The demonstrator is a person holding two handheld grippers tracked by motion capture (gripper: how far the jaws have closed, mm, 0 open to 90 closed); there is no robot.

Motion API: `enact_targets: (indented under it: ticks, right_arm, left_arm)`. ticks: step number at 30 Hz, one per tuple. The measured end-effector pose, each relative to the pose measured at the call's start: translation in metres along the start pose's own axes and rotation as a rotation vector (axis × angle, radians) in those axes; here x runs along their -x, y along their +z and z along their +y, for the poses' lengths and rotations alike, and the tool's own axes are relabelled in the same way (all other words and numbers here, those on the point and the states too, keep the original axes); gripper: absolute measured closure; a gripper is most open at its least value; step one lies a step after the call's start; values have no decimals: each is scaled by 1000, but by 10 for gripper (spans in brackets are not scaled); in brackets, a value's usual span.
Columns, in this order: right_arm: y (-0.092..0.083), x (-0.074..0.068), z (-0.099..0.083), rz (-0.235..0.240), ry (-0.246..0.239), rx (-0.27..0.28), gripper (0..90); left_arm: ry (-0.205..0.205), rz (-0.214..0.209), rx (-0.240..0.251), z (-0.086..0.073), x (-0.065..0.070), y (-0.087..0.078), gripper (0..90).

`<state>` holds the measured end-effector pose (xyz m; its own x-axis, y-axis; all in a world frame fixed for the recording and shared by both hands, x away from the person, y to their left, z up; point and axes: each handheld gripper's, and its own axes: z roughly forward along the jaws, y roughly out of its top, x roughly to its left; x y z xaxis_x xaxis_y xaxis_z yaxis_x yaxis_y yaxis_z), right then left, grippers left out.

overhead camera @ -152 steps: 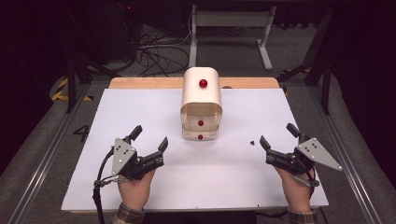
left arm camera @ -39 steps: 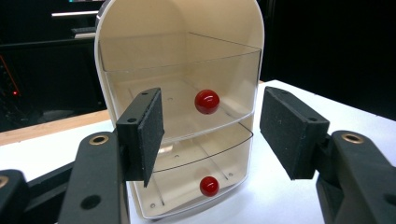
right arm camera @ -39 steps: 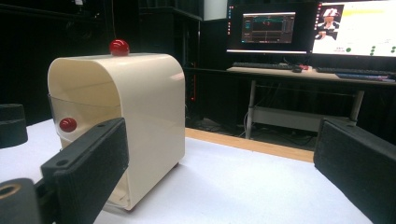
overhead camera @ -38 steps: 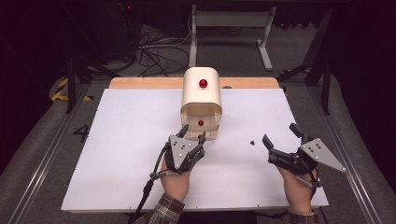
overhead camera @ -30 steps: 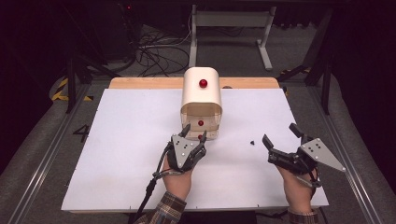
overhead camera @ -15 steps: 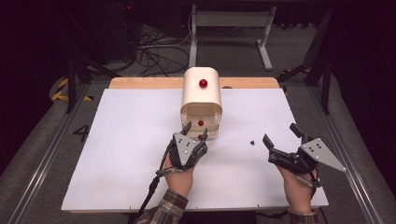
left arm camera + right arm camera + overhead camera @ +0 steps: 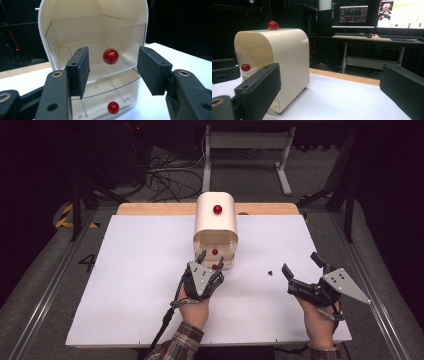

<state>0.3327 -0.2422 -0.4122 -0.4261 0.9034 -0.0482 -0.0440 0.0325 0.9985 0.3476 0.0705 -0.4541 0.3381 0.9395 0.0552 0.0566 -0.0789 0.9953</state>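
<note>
Drawer cabinet (image 7: 215, 222): cream rounded shell, clear drawers, red knobs (image 7: 110, 56), near bench's far edge.
Left hand-held gripper (image 7: 210, 264): half-open, knob between pads, untouched.
Right hand-held gripper (image 7: 301, 269): wide, empty.

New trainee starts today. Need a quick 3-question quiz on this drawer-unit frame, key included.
1. True or false: the left gripper is clamped on the upper drawer's red knob.
2. How many red knobs show in the high view on the cream drawer unit?
3. Which gripper is nearer the unit: A left, B right?

Key: 1 false, its jaws stand open either side of the knob. 2 three. 3 A.
</note>
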Motion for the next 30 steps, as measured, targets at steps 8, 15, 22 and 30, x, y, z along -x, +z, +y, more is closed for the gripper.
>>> enact_targets:
  ticks: [8,15,22,30]
  right_arm:
    - [0,0,0,-1,2,-2,42]
    - [0,0,0,-2,5,-1,43]
    - [0,0,1,-5,5,1,42]
    - [0,1,0,-8,6,2,43]
  left_arm:
    - [4,8,1,-2,4,3,471]
    - [-3,24,8,-1,8,5,501]
    - [-12,47,17,-1,11,7,523]
    - [-12,76,25,-2,14,9,561]
